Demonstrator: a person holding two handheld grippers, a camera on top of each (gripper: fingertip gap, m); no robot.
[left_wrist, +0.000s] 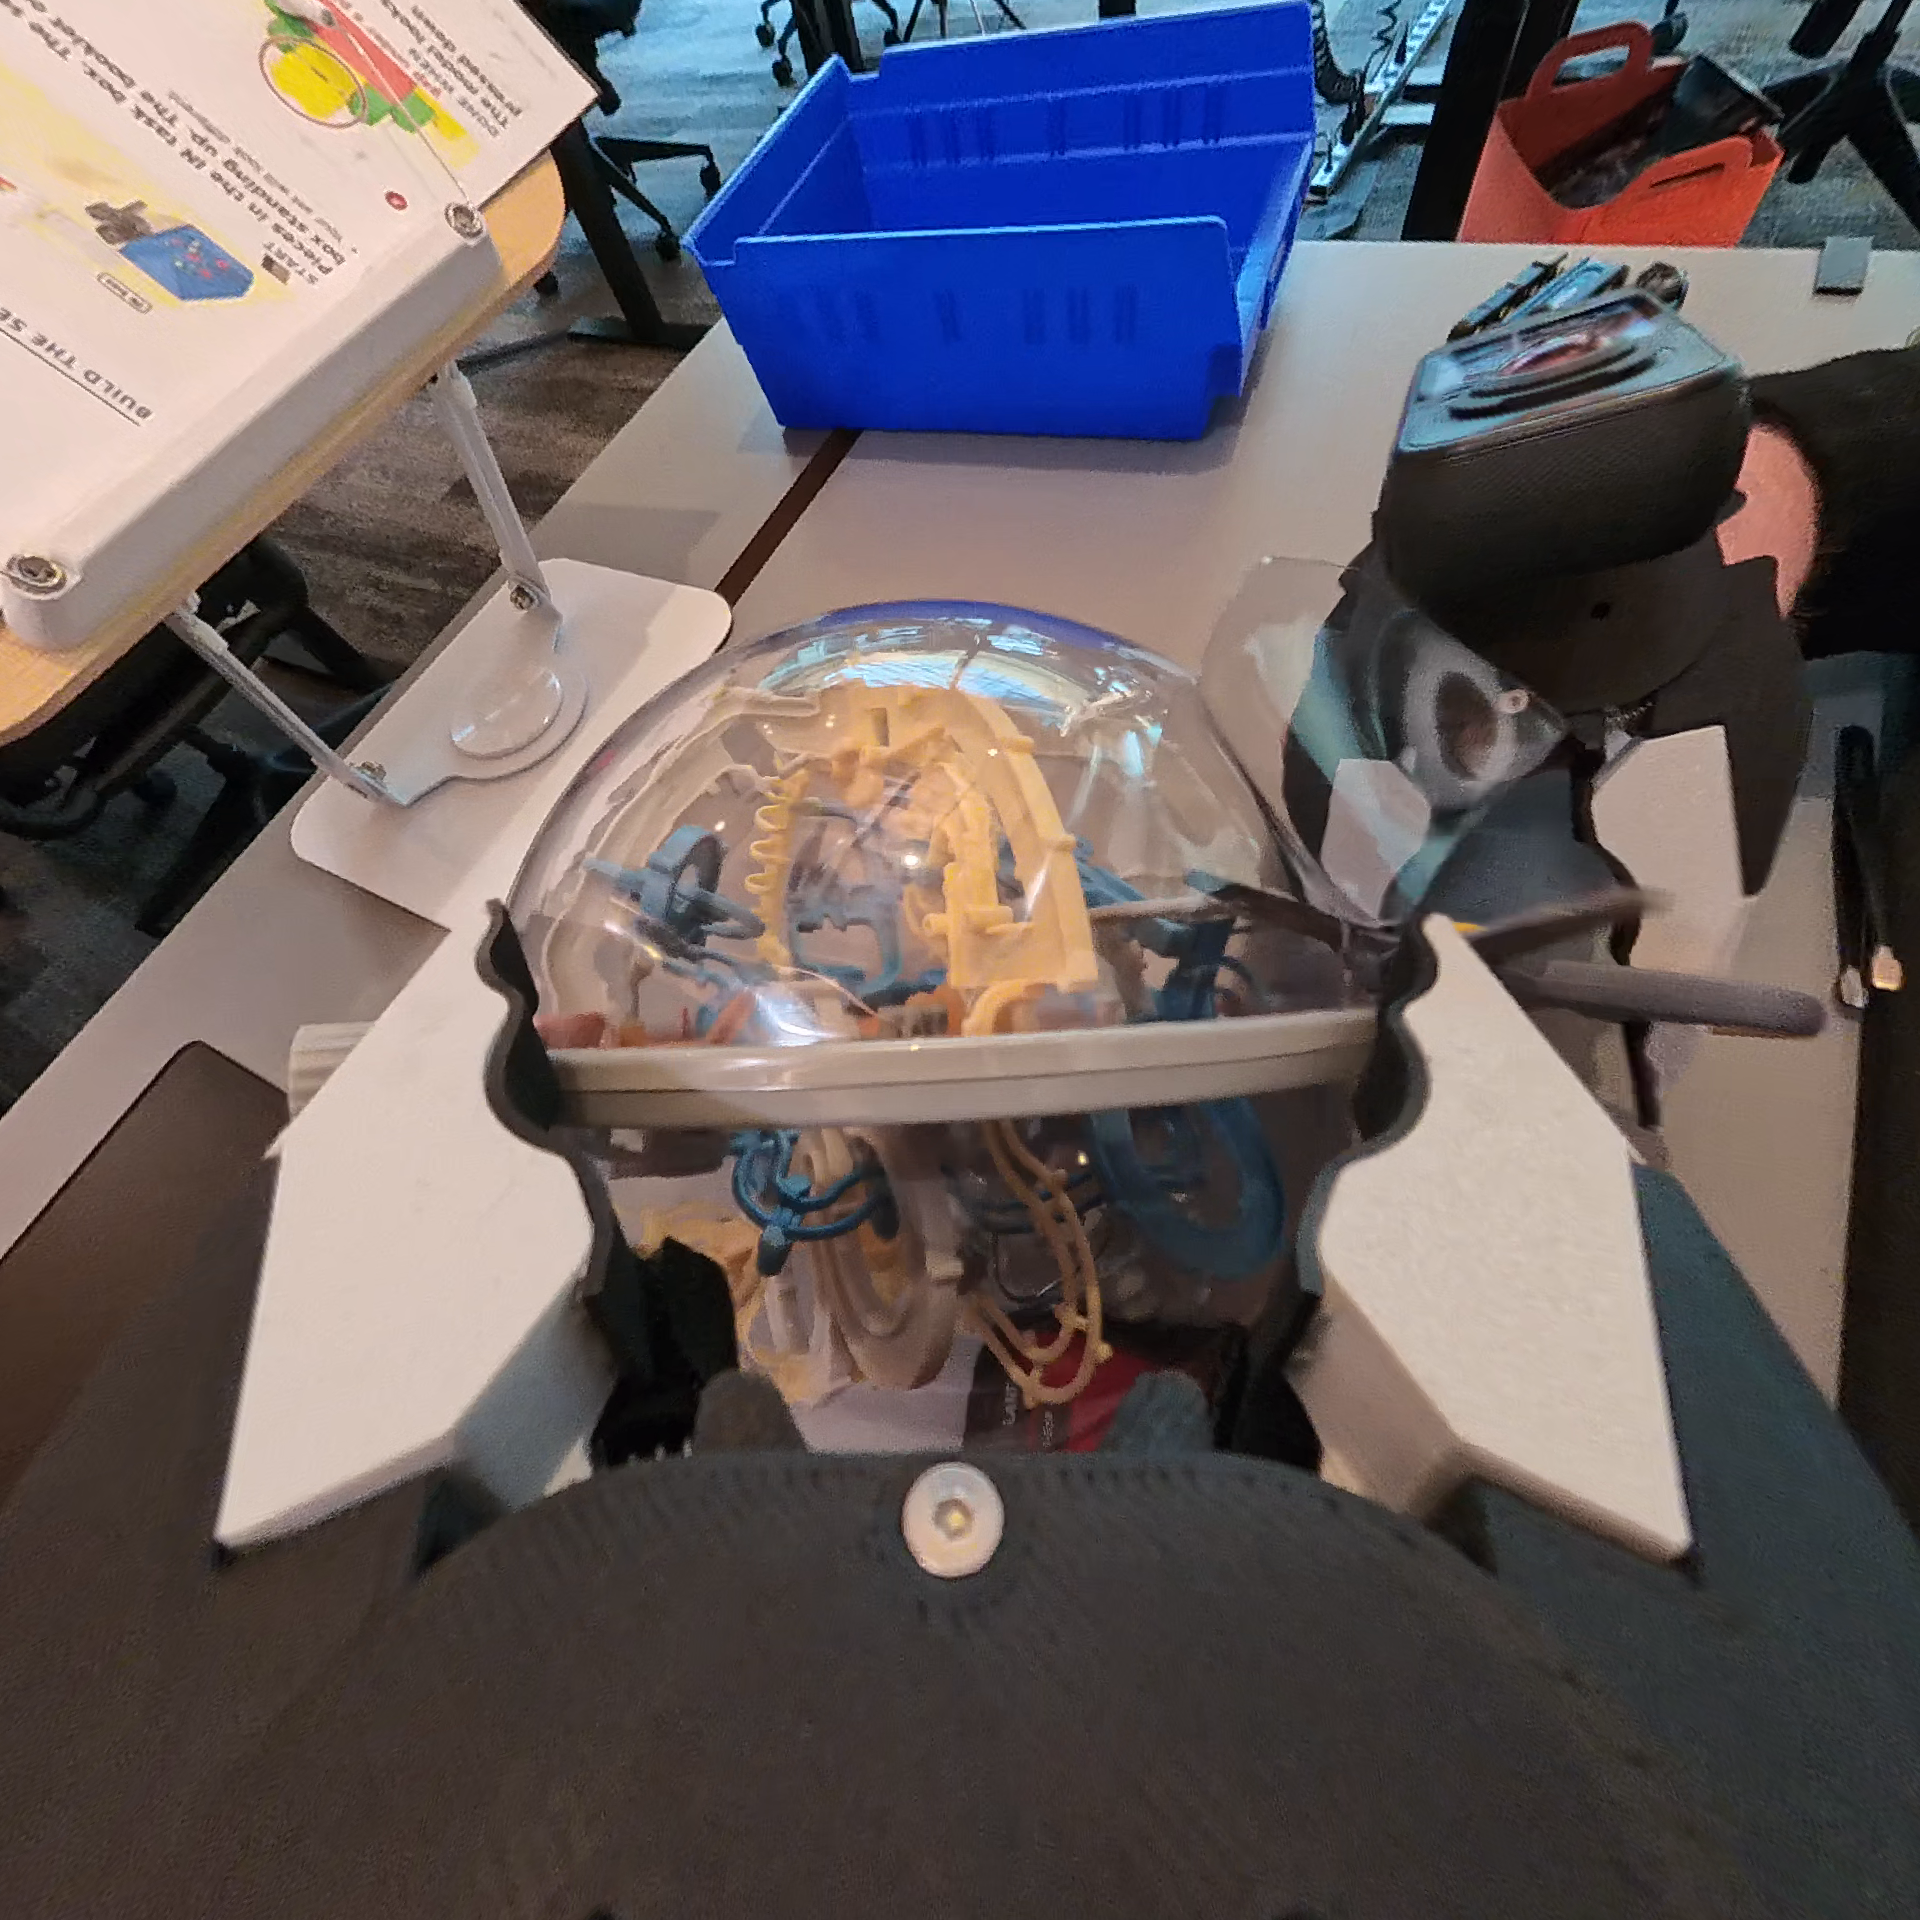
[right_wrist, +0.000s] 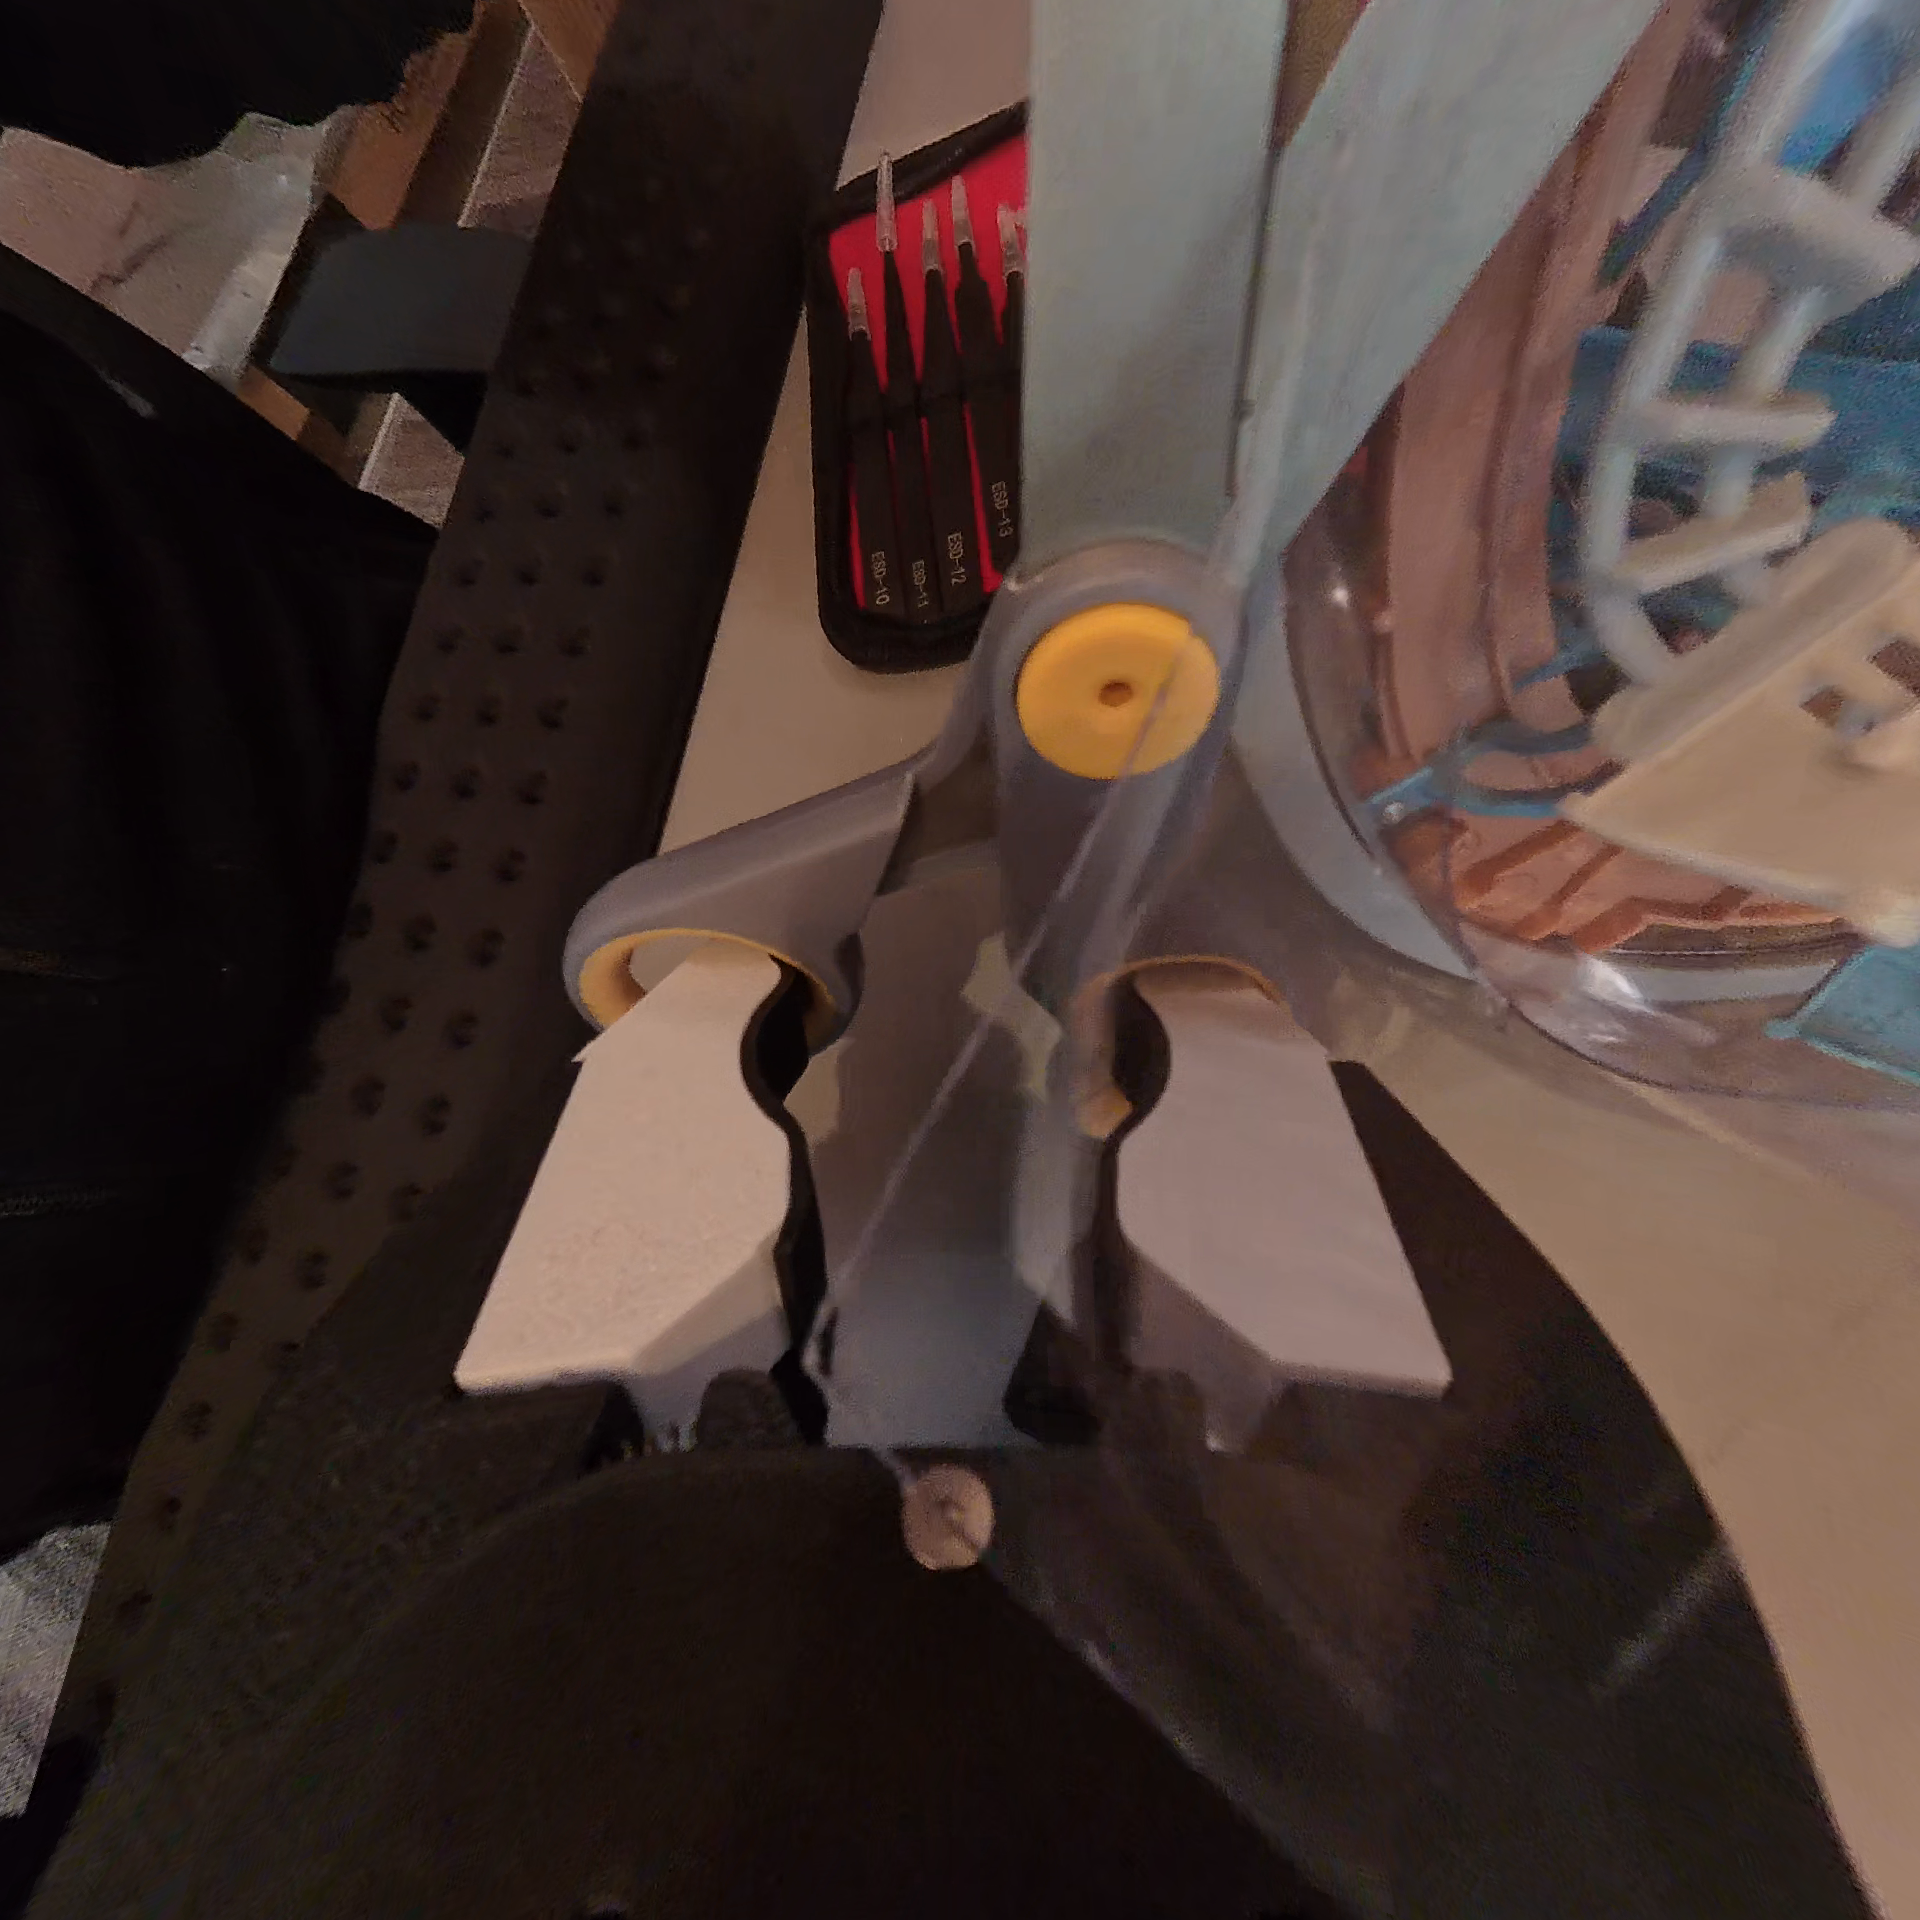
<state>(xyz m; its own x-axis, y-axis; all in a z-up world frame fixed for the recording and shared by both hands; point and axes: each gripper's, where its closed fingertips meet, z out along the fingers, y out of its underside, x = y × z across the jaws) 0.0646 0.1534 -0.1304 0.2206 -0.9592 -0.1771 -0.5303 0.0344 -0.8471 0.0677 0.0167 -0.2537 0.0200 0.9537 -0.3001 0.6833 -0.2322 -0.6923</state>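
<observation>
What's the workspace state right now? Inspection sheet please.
Surface: grey table, seam across it.
Handled things: clear maze ball with grey ring; grey-and-yellow scissors, blades alongside the ball.
Clutter: blue bin behind the ball; black-and-red tweezer case; instruction board on a stand.
Grippers: left tool clamps the ball at its ring; right tool holds the scissors by the handles.
Cables: thin cable end at the table's right edge.
Surroundings: orange bag, office chairs, carpet.
</observation>
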